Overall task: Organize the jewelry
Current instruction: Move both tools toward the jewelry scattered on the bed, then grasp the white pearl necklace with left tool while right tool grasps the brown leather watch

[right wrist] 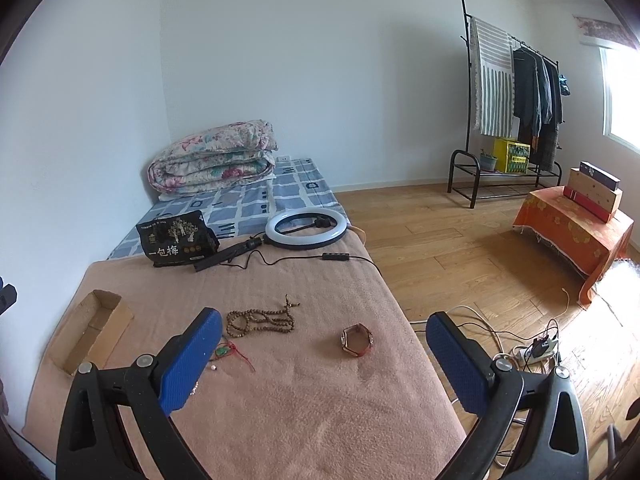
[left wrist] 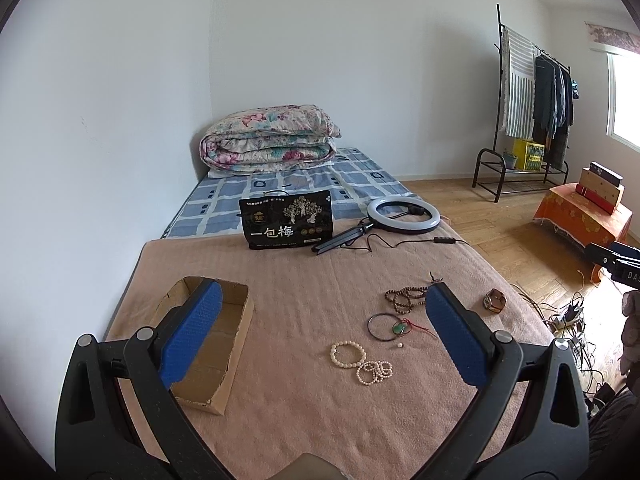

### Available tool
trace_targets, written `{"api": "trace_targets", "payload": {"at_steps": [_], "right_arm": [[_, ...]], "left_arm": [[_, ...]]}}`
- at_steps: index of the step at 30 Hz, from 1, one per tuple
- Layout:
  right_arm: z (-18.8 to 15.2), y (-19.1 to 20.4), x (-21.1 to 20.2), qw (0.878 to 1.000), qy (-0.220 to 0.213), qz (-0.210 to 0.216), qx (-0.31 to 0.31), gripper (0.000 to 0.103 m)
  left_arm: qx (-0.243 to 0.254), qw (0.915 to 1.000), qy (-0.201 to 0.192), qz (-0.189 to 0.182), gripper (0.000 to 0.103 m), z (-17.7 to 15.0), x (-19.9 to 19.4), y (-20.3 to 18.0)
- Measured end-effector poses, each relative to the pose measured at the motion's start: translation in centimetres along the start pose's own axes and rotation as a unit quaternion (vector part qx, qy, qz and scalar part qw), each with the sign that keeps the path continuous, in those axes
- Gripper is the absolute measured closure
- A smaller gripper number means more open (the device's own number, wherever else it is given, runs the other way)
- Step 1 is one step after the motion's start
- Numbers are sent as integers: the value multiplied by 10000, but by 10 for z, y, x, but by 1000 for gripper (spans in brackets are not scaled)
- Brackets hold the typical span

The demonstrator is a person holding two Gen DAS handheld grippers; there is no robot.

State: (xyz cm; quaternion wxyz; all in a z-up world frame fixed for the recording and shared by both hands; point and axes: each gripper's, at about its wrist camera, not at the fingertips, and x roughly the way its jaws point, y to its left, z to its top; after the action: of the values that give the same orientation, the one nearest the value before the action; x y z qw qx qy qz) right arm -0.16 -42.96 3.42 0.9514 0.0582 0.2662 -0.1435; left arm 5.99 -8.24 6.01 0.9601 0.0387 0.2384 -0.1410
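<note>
Left hand-held gripper (left wrist: 324, 332): fingers spread wide, nothing between them, hovering over the pink blanket (left wrist: 304, 288) on the bed.
- Cardboard box (left wrist: 218, 344): open top, looks empty, sits behind the left finger (left wrist: 192, 336), which overlaps it in view.
- White bead bracelet (left wrist: 347, 354) and the smaller coiled white bead strand (left wrist: 375, 372) touching it: between the fingers, closer to the right one.
- Thin dark bangle (left wrist: 382, 326) with a green pendant on red cord (left wrist: 400, 327): just left of the right fingertip. One loose white bead (left wrist: 399, 345) lies just below the pendant.
- Brown bead necklace (left wrist: 406, 299): ahead of the bangle, partly hidden by the right fingertip.
- Watch (left wrist: 494, 301): right of the right finger, outside the span.

Right hand-held gripper (right wrist: 324, 332): also spread wide, holding nothing, over the right side of the same blanket.
- Watch (right wrist: 357, 340) sits between the fingers, roughly centred.
- Brown bead necklace (right wrist: 262, 320): just ahead of the left fingertip.
- Green pendant (right wrist: 224, 352) partly hidden by the left finger (right wrist: 192, 360).
- Box (right wrist: 94, 330) well off to the left.

Far ahead of both: black snack bag (left wrist: 286, 220), ring light (left wrist: 404, 211) with cable, folded quilt (left wrist: 268, 138). Clothes rack (right wrist: 516, 100) across the floor on the right.
</note>
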Motion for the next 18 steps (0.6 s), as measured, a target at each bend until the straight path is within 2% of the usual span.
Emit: {"api": "trace_targets", "payload": {"at_steps": [6, 8, 12, 14, 18], "right_arm": [[1, 6, 29, 9998, 181, -45, -54, 0], [2, 6, 41, 9996, 233, -96, -99, 0], [1, 6, 70, 9991, 368, -178, -136, 0], [1, 5, 86, 9986, 500, -133, -121, 1], [1, 3, 118, 9974, 696, -88, -189, 7]], "left_arm": [[52, 9995, 251, -157, 0, -4, 29, 4], [43, 9992, 340, -186, 4, -6, 42, 5], [-90, 9979, 565, -289, 6, -14, 69, 10], [-148, 9966, 749, -308, 16, -20, 85, 11], [-210, 9925, 1132, -412, 27, -31, 121, 14]]}}
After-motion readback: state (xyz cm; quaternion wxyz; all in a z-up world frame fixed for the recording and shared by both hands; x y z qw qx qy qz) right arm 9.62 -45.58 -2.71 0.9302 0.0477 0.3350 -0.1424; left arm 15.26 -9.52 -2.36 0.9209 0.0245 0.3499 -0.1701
